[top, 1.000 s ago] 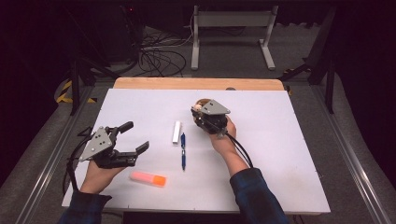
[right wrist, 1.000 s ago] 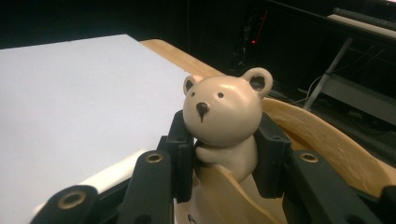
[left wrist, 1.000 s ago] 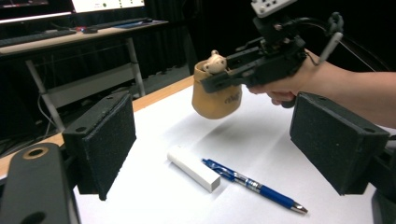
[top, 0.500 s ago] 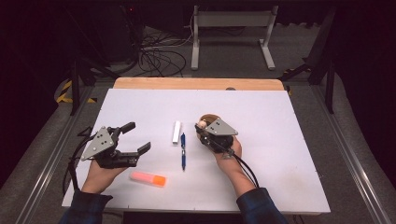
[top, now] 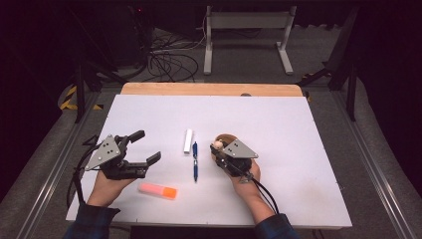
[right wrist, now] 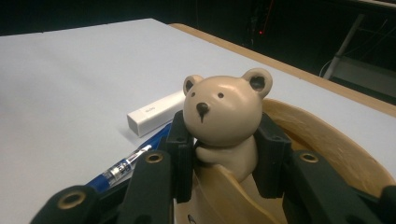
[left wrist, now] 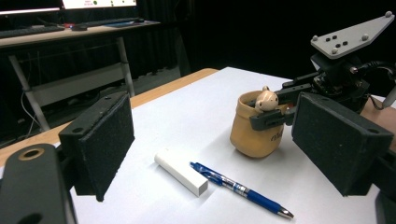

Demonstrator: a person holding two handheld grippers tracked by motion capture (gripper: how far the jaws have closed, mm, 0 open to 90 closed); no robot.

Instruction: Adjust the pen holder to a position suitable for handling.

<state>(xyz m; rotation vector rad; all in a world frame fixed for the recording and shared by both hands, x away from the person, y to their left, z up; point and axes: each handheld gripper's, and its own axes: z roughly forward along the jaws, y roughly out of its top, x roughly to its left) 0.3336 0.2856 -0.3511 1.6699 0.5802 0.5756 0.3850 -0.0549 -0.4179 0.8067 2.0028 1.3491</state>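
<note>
Bear cup [top: 225, 144] stands on the table [top: 298, 129] near its middle, right gripper [top: 222, 152] at its rim from the near side. Just left of it lies the pen [top: 195, 162], running toward the near edge, the eraser [top: 187, 141] beside its far end. Left gripper [top: 144, 148] sits toward the left edge, highlighter [top: 158, 190] behind it, close to the near edge.

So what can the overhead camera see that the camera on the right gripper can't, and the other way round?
The high view takes in the orange highlighter, the left gripper with its jaws open and nothing between them, and both forearms. The right gripper view gives the close detail: a little bear figure on the rim of the tan pot, with the right gripper clamped on either side of it. Both show the white eraser, the blue pen and the white table.
</note>
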